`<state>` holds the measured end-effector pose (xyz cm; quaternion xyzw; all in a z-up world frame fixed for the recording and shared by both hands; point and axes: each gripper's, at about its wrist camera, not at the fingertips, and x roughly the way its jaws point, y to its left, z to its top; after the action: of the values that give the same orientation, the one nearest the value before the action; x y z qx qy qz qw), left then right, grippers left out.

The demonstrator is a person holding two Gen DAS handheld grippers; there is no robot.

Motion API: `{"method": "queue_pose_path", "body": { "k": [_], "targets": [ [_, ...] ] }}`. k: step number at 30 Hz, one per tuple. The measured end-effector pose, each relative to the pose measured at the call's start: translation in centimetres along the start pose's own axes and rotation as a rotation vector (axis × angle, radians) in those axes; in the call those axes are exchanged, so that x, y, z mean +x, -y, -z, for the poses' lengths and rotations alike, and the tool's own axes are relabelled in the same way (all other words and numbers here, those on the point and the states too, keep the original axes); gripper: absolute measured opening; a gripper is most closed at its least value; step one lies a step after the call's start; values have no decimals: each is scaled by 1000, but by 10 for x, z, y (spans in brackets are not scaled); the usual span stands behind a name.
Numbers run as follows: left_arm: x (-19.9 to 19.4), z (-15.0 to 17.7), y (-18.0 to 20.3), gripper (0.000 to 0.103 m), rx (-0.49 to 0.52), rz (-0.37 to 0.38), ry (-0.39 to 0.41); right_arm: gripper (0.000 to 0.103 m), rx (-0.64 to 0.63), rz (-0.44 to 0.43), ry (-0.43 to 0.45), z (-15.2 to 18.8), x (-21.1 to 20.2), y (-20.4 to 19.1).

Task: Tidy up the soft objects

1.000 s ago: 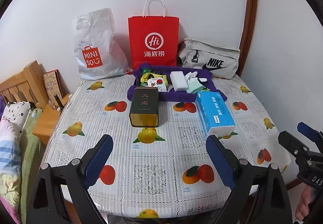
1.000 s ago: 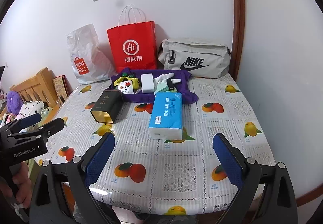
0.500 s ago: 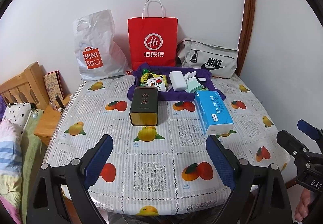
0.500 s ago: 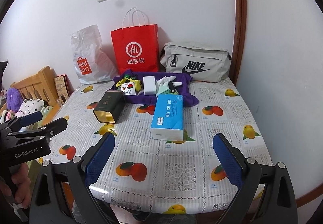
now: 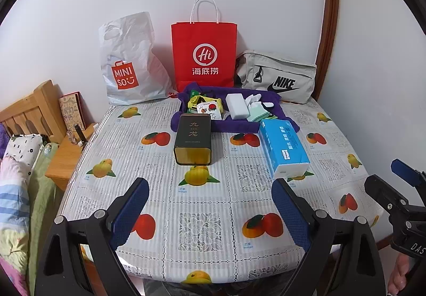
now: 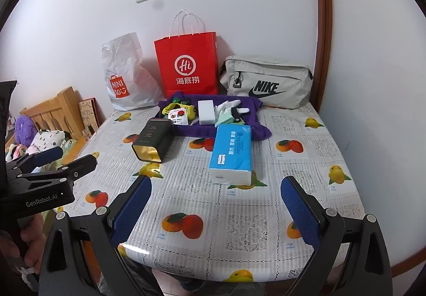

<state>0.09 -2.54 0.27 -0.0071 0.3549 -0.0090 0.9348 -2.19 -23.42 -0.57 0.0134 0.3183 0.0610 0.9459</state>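
Blue tissue pack point(image 6: 231, 153) lies mid-table, just in front of the purple cloth point(image 6: 255, 130); it looks light and squashy, best pinched across its long sides. Left gripper point(image 5: 210, 213) and right gripper point(image 6: 217, 212) hover, fingers apart, holding nothing.

From my left wrist feed, the table point(image 5: 213, 205) fills the centre. At twelve o'clock on it sits the tin point(image 5: 192, 142), lying on its side, with the cloth point(image 5: 231, 125) directly behind it, touching. On that cloth I see a block point(image 5: 237, 105), gloves point(image 5: 253, 99) and snack packets point(image 5: 203, 105) (the small items overlap, so I cannot separate them all). The tissue pack point(image 5: 282, 146) lies at one o'clock, beside the tin. Along the wall behind stand three bags: plastic bag point(image 5: 130, 64) at eleven, paper bag point(image 5: 204, 53) at twelve, pouch point(image 5: 277, 77) at one. A bedside stand point(image 5: 64, 160) is at nine.
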Motion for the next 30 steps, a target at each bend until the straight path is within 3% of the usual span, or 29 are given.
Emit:
{"method": "queue_pose_path", "body": {
  "k": [30],
  "targets": [
    [0, 0, -1, 93, 0, -2, -3, 97, -2, 2, 3, 0, -2, 2]
  ]
}}
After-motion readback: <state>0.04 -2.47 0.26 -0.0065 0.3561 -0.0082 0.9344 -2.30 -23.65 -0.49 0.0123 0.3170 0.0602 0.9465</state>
